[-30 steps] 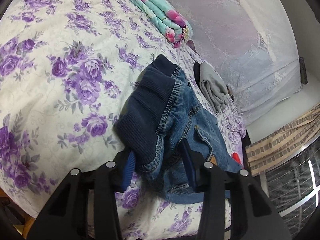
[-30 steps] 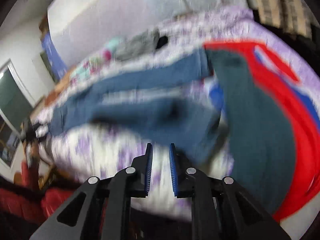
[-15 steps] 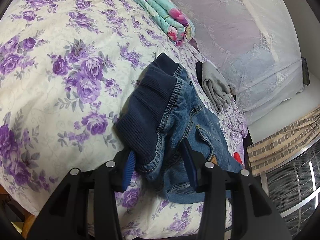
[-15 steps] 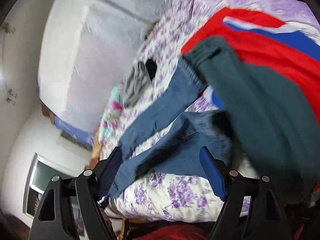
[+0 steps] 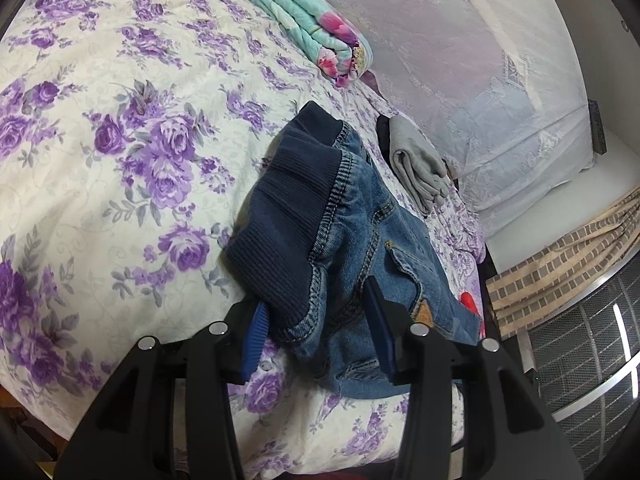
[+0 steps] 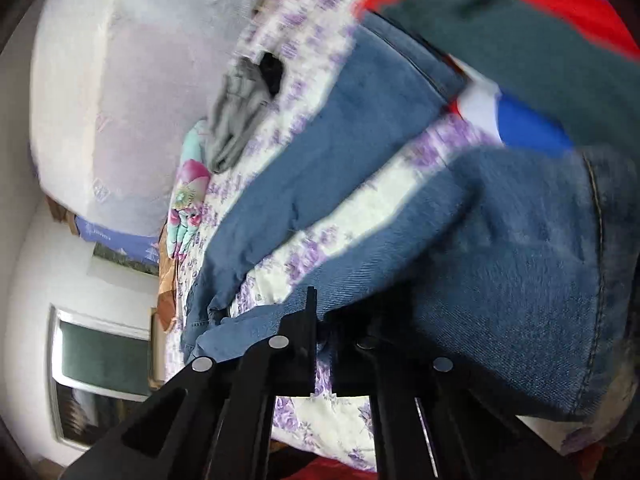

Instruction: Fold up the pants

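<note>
Blue jeans (image 5: 360, 220) lie on the flowered bed (image 5: 120, 140), their dark ribbed waistband (image 5: 288, 216) bunched up. My left gripper (image 5: 318, 332) has its blue pads (image 5: 256, 332) pressed against that bunched waist and holds it. In the right wrist view the two legs of the jeans (image 6: 340, 140) run across the bed. My right gripper (image 6: 324, 320) is shut, with the edge of the nearer leg (image 6: 500, 240) pinched at its tips. Denim hides part of its right finger.
A folded teal blanket (image 5: 312, 28) and a folded grey garment (image 5: 416, 160) lie farther up the bed by a white lace net (image 5: 480, 60). A dark green garment (image 6: 520, 40) on red cloth (image 6: 600, 20) lies by the leg ends. The bed edge is just below both grippers.
The right gripper rolled and came in close to the nearer jeans leg; its jaws went wide, then shut on the denim. The left gripper kept still with the waist.
</note>
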`<state>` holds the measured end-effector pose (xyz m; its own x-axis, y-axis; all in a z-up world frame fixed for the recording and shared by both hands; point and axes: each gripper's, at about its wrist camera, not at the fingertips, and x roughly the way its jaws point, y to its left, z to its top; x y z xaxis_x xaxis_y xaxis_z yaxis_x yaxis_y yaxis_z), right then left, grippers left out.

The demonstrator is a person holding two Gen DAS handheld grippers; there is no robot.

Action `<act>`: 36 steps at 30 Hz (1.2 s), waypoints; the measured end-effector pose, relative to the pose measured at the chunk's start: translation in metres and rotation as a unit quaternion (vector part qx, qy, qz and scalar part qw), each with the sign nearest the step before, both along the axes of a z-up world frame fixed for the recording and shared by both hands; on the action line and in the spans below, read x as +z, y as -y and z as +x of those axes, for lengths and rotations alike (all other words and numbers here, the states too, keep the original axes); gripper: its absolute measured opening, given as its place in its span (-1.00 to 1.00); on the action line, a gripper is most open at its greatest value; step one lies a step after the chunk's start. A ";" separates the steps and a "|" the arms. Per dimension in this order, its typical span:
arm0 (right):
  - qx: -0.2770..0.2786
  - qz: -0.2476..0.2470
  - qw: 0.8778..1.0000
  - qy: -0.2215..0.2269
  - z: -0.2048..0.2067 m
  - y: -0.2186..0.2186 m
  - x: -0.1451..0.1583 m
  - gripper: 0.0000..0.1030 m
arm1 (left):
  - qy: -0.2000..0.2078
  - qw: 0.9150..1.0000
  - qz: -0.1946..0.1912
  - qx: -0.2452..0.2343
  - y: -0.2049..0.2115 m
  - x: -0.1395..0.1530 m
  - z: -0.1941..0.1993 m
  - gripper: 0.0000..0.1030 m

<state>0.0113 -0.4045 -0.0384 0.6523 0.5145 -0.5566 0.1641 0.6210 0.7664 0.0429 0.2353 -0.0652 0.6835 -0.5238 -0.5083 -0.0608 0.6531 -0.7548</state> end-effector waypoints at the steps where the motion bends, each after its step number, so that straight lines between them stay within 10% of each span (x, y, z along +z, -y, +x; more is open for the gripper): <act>1: 0.003 -0.009 1.000 0.015 0.003 -0.002 0.007 -0.91 | -0.006 1.000 -0.004 -0.001 -0.001 0.000 0.002 -0.14; 7: 0.048 -0.138 0.966 0.215 -0.015 -0.028 0.122 -0.92 | -0.011 1.000 -0.020 -0.009 -0.002 0.000 0.003 -0.13; 13: 0.001 -0.052 0.998 0.029 -0.042 0.025 -0.014 -0.91 | -0.009 1.000 -0.018 -0.011 -0.001 0.000 -0.001 -0.13; 17: -0.005 -0.017 0.999 0.045 -0.054 0.034 -0.042 -0.83 | -0.021 0.999 -0.022 -0.021 0.003 0.002 -0.008 0.00; 20: -0.014 0.014 0.999 0.048 -0.054 0.040 -0.049 -0.20 | -0.018 0.999 -0.029 -0.018 0.005 0.003 -0.014 0.15; 29: -0.026 0.048 0.996 0.065 -0.054 0.042 -0.057 -0.34 | -0.019 1.000 -0.015 0.001 0.015 0.006 0.001 0.30; 32: -0.026 0.029 0.997 0.065 -0.050 0.042 -0.056 -0.80 | -0.020 1.000 0.013 0.012 0.017 0.010 0.008 -0.22; 33: -0.026 0.022 0.997 0.065 -0.047 0.041 -0.054 -0.88 | -0.023 0.999 0.028 0.018 0.016 0.012 0.011 -0.66; 36: -0.022 0.005 0.995 0.093 -0.044 0.034 -0.033 -0.89 | -0.007 1.000 0.006 0.022 -0.001 0.029 0.011 -0.75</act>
